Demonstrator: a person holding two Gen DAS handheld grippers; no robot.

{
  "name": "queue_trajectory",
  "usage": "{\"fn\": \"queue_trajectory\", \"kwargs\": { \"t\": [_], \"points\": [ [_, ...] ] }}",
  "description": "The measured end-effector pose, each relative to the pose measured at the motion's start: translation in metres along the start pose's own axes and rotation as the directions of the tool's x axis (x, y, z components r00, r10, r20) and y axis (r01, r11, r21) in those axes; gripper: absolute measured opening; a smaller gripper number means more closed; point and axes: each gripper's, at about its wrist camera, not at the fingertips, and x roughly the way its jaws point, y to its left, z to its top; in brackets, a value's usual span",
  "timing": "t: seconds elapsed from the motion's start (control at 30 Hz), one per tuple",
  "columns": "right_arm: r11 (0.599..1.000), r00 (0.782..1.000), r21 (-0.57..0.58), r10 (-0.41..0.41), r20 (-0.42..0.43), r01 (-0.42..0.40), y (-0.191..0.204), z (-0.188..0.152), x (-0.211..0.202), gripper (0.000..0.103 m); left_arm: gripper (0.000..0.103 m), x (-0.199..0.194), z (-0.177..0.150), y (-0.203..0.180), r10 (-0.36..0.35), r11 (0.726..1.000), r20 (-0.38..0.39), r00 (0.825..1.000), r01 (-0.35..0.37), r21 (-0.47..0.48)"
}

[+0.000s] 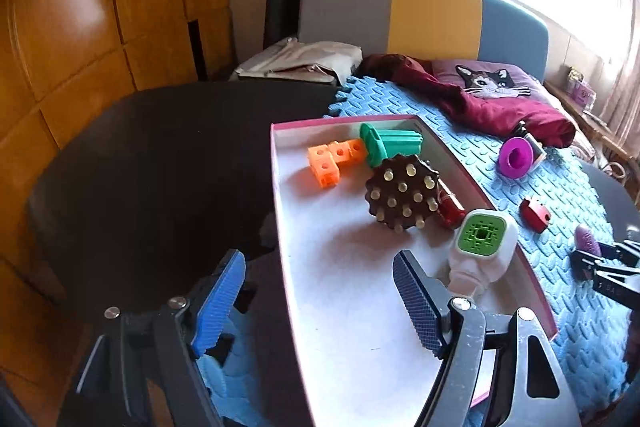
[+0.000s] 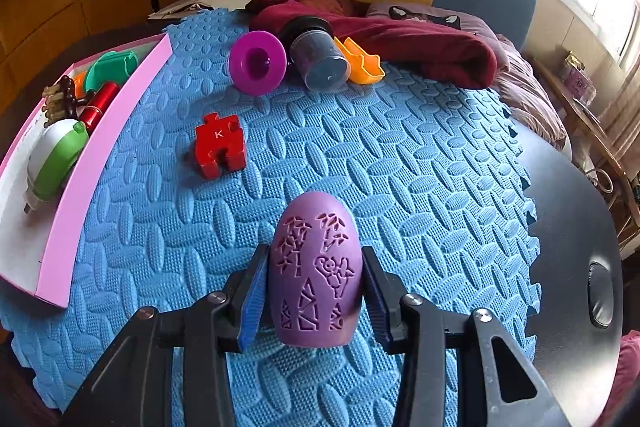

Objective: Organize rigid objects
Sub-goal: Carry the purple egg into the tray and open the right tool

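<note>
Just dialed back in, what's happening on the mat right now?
Toys are being sorted into the pink box. The right gripper is shut on a purple egg over the blue foam mat. The left gripper hangs open and empty above the box, where the green-and-white bottle, brown peg disc, orange cubes and green piece already lie. The red puzzle piece, magenta ring, dark jar and orange mould are not yet in the box.

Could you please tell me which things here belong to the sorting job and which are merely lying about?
Job:
pink box
purple egg, clamped in right gripper
red puzzle piece
magenta ring
dark jar
orange mould
left gripper, open

Lying about:
maroon cloth
cat cushion
folded papers
</note>
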Motion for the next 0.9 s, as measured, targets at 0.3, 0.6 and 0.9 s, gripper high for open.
{"fn": "queue_trajectory", "kwargs": {
  "t": [0.3, 0.6, 0.9],
  "points": [
    [1.0, 1.0, 0.0, -0.003, 0.001, 0.003, 0.001, 0.001, 0.0, 0.044, 0.081, -0.006, -0.002, 0.004, 0.027, 1.0, 0.012, 1.0, -0.027, 0.005],
    [0.997, 0.999, 0.064, 0.043, -0.017, -0.042, -0.009, 0.003, 0.003, 0.044, 0.081, -0.01, -0.006, 0.004, 0.037, 0.999, 0.018, 0.999, -0.037, 0.024],
    [0.988, 0.996, 0.133, 0.084, 0.006, -0.085, -0.018, 0.004, -0.002, 0.044, 0.081, -0.014, -0.007, 0.002, 0.035, 0.999, 0.035, 0.999, -0.036, 0.036]
  ]
}}
